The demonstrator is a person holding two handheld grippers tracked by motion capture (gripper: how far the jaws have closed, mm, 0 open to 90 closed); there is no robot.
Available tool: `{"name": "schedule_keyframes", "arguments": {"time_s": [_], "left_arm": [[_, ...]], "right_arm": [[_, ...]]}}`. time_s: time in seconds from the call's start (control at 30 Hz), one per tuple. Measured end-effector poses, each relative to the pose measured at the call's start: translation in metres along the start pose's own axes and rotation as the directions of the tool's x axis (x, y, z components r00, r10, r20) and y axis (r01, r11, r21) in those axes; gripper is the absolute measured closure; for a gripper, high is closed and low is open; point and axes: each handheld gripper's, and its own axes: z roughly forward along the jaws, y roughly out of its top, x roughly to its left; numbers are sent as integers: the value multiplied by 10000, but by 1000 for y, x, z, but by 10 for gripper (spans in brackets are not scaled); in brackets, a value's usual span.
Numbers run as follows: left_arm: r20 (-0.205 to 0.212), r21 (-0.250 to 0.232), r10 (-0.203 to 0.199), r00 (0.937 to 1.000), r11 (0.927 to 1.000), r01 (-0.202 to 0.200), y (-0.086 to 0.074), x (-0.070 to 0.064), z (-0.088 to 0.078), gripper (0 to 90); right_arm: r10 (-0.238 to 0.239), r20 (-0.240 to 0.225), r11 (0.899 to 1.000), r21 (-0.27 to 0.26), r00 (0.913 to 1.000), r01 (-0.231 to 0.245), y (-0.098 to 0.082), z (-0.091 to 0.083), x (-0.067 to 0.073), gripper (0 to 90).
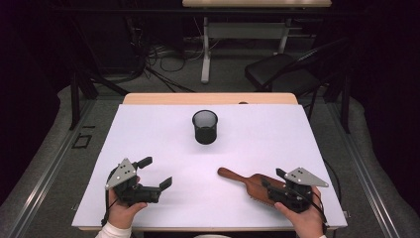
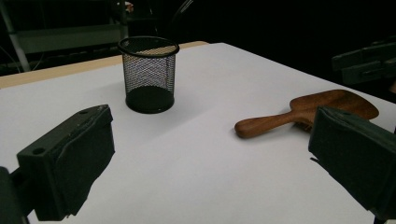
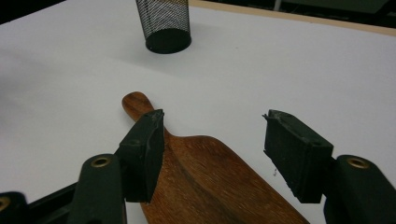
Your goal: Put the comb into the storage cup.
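Wooden brush [image 1: 247, 182] lies flat near the table's [image 1: 163, 134] front right edge, handle pointing left. Right gripper [image 1: 271, 184] sits over its wide end, jaws apart either side w/o pressing it. Left gripper [image 1: 156, 173] hovers front left, jaws wide, nothing between; mesh cup [image 1: 205, 127] stands mid-table.

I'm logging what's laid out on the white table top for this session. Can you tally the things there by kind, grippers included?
Black mesh cup: 1
Wooden brush: 1
Hand-held grippers: 2, the left gripper and the right gripper
Total: 4
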Motion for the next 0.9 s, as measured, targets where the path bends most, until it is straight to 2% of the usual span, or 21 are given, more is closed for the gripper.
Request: {"name": "schedule_keyframes", "arguments": {"time_s": [0.03, 0.1, 0.2, 0.23, 0.27, 0.3, 0.37, 0.5, 0.67, 0.83, 0.87, 0.9], "left_arm": [[-8, -24, -1, 10000, 10000, 1, 0, 0, 0, 4], [5, 6, 11, 10000, 10000, -11, -1, -1, 0, 4], [8, 6, 27, 10000, 10000, -27, -1, -1, 0, 4], [-33, 24, 28, 10000, 10000, -28, -1, -1, 0, 4], [-48, 32, 39, 10000, 10000, -39, -1, -1, 0, 4], [-89, 21, -30, 10000, 10000, 30, -1, -1, -1, 4], [-95, -27, -69, 9999, 10000, 69, -2, 0, -1, 4], [-157, -34, -173, 9997, 9998, 172, -2, 1, -3, 9], [-223, -28, -234, 9995, 9997, 234, -2, 2, -3, 14], [-168, -43, -290, 9994, 9996, 289, -3, 2, -2, 15], [-168, -43, -290, 9994, 9996, 289, -3, 2, -2, 15], [-173, -40, -291, 9994, 9996, 290, -3, 2, -2, 15]], "right_arm": [[-121, -175, 9996, 261, 9998, 125, 7, 5, 3, 377], [-257, -249, 9990, 360, 9994, 266, 13, 10, 5, 377], [-204, -383, 9983, 544, 9991, 224, 19, 15, 7, 377], [-68, -516, 9969, 775, 9986, 108, 25, 19, 8, 380], [-68, -516, 9969, 775, 9986, 108, 25, 19, 8, 380], [75, -769, 9956, 933, 9970, -3, 30, 24, 10, 398], [266, -989, 9942, 1065, 9947, -160, 34, 28, 11, 430], [660, -1546, 9902, 1319, 9858, -456, 41, 36, 13, 460], [607, -1597, 9863, 1613, 9853, -346, 46, 44, 14, 499], [599, -1542, 9780, 2069, 9862, -270, 54, 57, 14, 626], [599, -1542, 9780, 2069, 9862, -270, 54, 57, 14, 626], [617, -1585, 9762, 2153, 9854, -265, 56, 63, 14, 669]]}}
